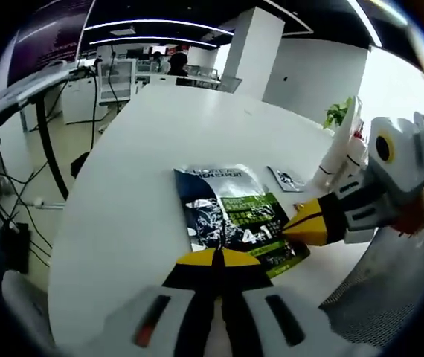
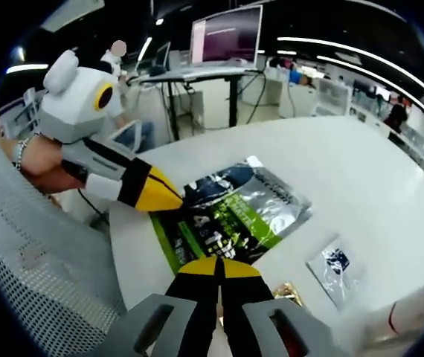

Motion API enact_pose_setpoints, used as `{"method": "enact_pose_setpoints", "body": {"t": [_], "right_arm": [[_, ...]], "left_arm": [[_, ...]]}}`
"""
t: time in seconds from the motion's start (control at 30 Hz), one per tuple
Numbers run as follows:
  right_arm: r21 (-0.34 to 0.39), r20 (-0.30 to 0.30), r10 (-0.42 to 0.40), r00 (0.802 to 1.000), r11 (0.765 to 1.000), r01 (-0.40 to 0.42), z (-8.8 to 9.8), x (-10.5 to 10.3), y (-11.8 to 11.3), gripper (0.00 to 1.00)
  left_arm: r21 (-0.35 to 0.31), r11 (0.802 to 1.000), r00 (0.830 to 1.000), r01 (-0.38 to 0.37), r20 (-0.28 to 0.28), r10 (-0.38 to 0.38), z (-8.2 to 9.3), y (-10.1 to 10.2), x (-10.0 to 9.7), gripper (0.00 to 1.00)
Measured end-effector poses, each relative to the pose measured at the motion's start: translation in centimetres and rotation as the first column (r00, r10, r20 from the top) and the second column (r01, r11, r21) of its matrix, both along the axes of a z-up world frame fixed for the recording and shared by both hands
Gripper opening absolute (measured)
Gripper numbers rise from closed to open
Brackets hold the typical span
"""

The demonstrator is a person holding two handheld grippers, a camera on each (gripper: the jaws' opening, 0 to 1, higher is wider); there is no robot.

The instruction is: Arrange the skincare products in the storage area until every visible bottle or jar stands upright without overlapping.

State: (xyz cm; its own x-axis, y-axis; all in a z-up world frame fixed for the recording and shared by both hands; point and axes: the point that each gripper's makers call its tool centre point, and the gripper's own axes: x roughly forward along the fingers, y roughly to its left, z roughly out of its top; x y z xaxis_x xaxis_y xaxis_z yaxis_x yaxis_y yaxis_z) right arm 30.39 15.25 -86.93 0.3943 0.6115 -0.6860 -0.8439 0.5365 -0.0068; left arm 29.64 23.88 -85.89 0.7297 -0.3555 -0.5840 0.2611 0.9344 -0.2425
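One small sachet [image 2: 336, 269] beside pouch [image 2: 236, 210]; white bottles [image 1: 344, 152] opposite

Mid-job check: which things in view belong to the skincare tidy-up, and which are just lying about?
Likely part of the job: large foil pouch, lying flat; small sachet, flat beside it; white bottles at the table's edge.
Just around: mesh chair; potted plant; monitor on the desk behind.

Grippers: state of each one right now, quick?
Left gripper: shut, holding nothing, tips over the green pouch.
Right gripper: shut, holding nothing, tips at the same pouch.
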Motion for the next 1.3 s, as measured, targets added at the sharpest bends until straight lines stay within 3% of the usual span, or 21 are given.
{"method": "enact_pose_setpoints", "body": {"t": [0.2, 0.3, 0.37, 0.57, 0.63, 0.8, 0.9, 1.0, 1.07, 1.13, 1.2, 1.23, 1.27, 1.3], "right_arm": [[-0.005, 0.005, -0.012, 1.000, 1.000, 0.012, 0.1, 0.1, -0.2, 0.00], [0.004, -0.014, -0.031, 0.999, 1.000, 0.031, 0.2, 0.2, -0.2, 0.00], [0.012, -0.041, -0.051, 0.998, 0.999, 0.051, 0.2, 0.2, -0.3, 0.00], [0.111, -0.071, -0.081, 0.994, 0.990, 0.089, 3.2, 0.8, -0.4, 0.00], [0.167, -0.075, -0.080, 0.994, 0.982, 0.091, 5.4, 0.9, -0.8, 0.00], [0.194, 0.034, -0.027, 0.999, 0.981, 0.020, 9.6, 0.0, -2.7, 0.00], [0.173, 0.120, 0.030, 0.992, 0.984, -0.050, 11.9, -1.7, -4.4, 0.00], [0.135, 0.242, 0.044, 0.969, 0.988, -0.079, 14.4, -2.9, -7.0, 0.00], [0.139, 0.279, 0.009, 0.960, 0.989, -0.050, 15.6, -3.5, -9.3, 0.00], [0.145, 0.290, -0.050, 0.956, 0.989, 0.008, 16.8, -3.9, -12.3, 0.00], [0.091, 0.341, -0.143, 0.929, 0.989, 0.119, 17.6, -3.6, -17.3, 0.00], [0.063, 0.369, -0.207, 0.906, 0.978, 0.198, 17.8, -3.2, -19.9, 0.00], [0.022, 0.420, -0.301, 0.856, 0.947, 0.322, 18.0, -2.7, -23.8, 0.00], [-0.028, 0.474, -0.375, 0.797, 0.898, 0.440, 18.1, -2.4, -27.9, 0.01]], "left_arm": [[0.010, 1.000, 1.000, 0.016, 0.016, -0.016, -0.2, -0.4, 0.8, 0.00], [-0.068, 0.998, 0.998, -0.017, -0.057, 0.013, -0.3, -0.8, 0.4, 0.00], [-0.083, 0.996, 0.998, -0.025, -0.056, 0.020, 0.2, -0.5, 0.9, 0.03], [-0.181, 0.980, 0.990, -0.078, 0.100, 0.097, 6.4, 0.4, 1.7, 0.05], [-0.194, 0.976, 0.980, -0.098, 0.151, 0.128, 8.2, 0.7, 1.4, 0.07], [-0.197, 0.975, 0.954, -0.108, 0.254, 0.157, 12.0, 0.5, -0.5, 0.09], [-0.227, 0.968, 0.935, -0.110, 0.307, 0.178, 14.0, -0.2, -1.9, 0.11], [-0.204, 0.968, 0.899, -0.146, 0.381, 0.216, 15.8, -0.7, -3.1, 0.19], [-0.162, 0.974, 0.880, -0.159, 0.424, 0.214, 16.4, -1.0, -3.6, 0.25], [-0.146, 0.976, 0.878, -0.164, 0.430, 0.212, 16.5, -1.6, -4.0, 0.27], [-0.152, 0.974, 0.877, -0.169, 0.428, 0.219, 16.5, -2.0, -4.0, 0.29], [-0.156, 0.972, 0.875, -0.178, 0.427, 0.229, 16.5, -2.2, -3.9, 0.30], [-0.170, 0.962, 0.871, -0.214, 0.413, 0.266, 16.3, -2.1, -3.7, 0.33], [-0.157, 0.963, 0.869, -0.218, 0.419, 0.265, 16.4, -2.2, -3.6, 0.34]]}}
